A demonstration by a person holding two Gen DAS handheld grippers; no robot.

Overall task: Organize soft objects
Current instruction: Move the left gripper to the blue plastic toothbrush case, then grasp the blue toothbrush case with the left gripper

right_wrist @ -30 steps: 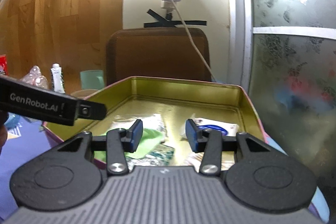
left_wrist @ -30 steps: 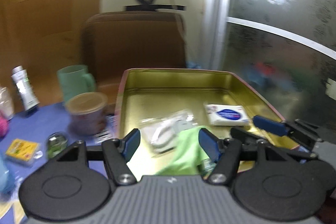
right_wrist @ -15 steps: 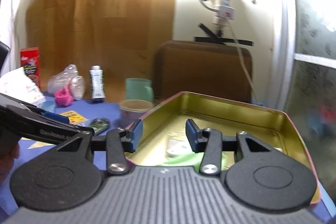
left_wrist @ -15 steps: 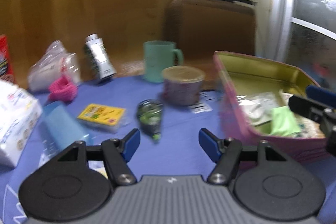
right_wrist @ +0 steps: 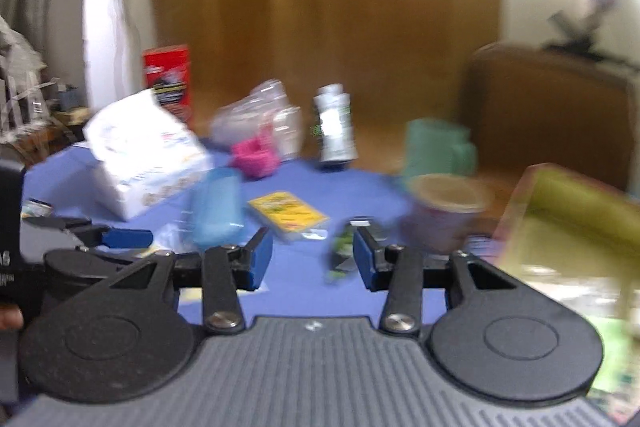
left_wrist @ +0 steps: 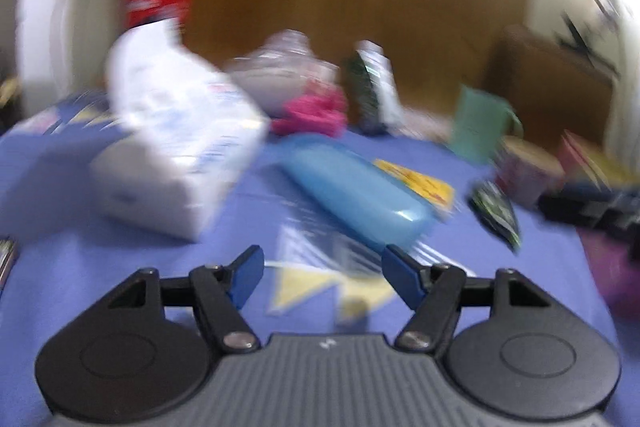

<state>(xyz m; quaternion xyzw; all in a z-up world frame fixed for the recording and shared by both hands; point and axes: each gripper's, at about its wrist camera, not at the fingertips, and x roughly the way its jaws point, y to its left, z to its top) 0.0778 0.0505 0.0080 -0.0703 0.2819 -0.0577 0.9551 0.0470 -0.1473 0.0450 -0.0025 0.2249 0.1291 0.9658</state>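
Note:
Both views are motion-blurred. My left gripper (left_wrist: 322, 273) hangs over the blue tablecloth with its jaws opening and nothing between them. Ahead of it lie a white tissue pack (left_wrist: 176, 151), a blue soft case (left_wrist: 352, 187), a pink fluffy thing (left_wrist: 314, 113) and a clear plastic bag (left_wrist: 280, 75). My right gripper (right_wrist: 312, 259) stands open and empty. In its view the white tissue pack (right_wrist: 144, 155), the blue case (right_wrist: 216, 205) and the pink thing (right_wrist: 256, 155) sit left of centre, the gold tin tray (right_wrist: 568, 211) at the right, and the left gripper (right_wrist: 124, 237) at the lower left.
A yellow packet (left_wrist: 416, 181), a small green sachet (left_wrist: 496, 213), a lidded cup (left_wrist: 528, 171), a teal mug (left_wrist: 480, 123), a white bottle (left_wrist: 376, 87) and a red box (left_wrist: 158, 1) stand on the cloth. A brown board and a chair back close off the far side.
Both grippers have swung left, away from the gold tray toward the cluttered cloth. The left jaws have widened a little. The tray has slid to the right edge of both views.

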